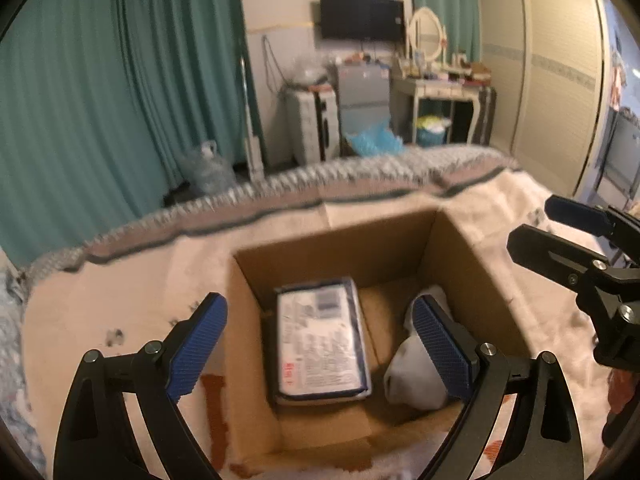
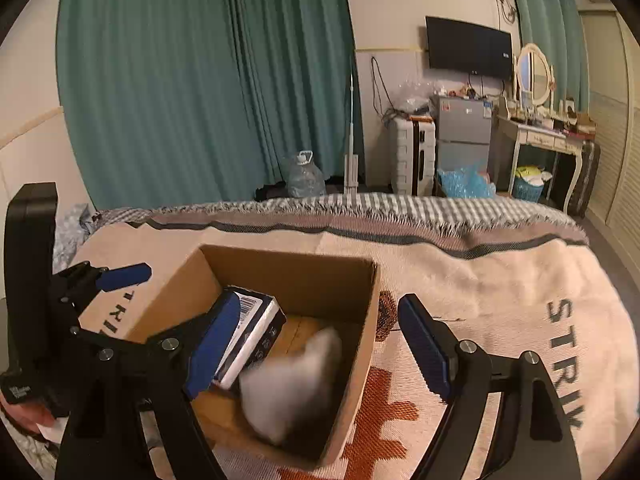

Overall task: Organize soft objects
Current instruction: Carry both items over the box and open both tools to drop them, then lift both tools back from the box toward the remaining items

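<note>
Both grippers wide and empty over the cardboard box (image 1: pixel 460 248) on the bed: left gripper (image 1: pixel 320 344), right gripper (image 2: pixel 320 344); wrapped pack (image 1: pixel 320 344) and white soft lump (image 2: pixel 296 384) inside look light, squashy, so pinch mid-body.

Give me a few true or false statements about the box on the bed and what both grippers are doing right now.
1. The cardboard box holds a wrapped packet and a white soft item. True.
2. The left gripper is clamped on the packet. False: its jaws are open, holding nothing.
3. The right gripper is open. True.
4. The box sits on bare floor. False: it rests on a patterned blanket.
</note>
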The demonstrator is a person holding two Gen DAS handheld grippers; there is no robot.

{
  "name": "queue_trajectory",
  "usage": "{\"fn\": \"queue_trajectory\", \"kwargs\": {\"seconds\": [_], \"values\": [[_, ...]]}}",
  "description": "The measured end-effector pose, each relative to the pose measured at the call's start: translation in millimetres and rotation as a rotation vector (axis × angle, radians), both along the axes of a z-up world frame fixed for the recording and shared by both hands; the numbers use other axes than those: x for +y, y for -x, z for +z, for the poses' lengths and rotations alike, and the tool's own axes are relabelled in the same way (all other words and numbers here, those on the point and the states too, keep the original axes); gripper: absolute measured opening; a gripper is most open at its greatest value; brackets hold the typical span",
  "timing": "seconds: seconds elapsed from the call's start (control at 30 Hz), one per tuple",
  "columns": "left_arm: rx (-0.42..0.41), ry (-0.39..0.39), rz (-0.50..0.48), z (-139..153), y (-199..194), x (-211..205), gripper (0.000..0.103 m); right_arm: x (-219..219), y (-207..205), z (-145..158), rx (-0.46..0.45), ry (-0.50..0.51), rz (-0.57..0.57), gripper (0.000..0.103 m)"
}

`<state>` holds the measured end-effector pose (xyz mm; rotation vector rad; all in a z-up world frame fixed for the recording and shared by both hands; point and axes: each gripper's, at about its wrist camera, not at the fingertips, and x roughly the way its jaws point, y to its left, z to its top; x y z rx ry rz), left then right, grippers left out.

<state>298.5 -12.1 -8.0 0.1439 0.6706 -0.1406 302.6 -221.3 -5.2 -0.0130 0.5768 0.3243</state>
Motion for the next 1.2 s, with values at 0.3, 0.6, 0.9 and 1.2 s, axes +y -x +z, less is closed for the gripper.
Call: {"fn": "queue_trajectory", "kwargs": {"seconds": [0.3,0.6,0.9,1.2], "values": [[-0.266,0.004,0.033,122,120,9,0.095,-7,109,114,-0.161,0.033,-0.028,0.081],[-0.439,0.064,0.069,174,252,29,0.101,-11,246,171,-0.248,0.076,-0.048,0.099],[-0.367,0.071,0.079,138,287,36,0.101,-2,313,164,-0.251,0.113,-0.055,0.102],[-0.178,0.081,0.095,45,272,41,0.101,10,299,70,-0.11,0.114,-0.073,0.102]]}}
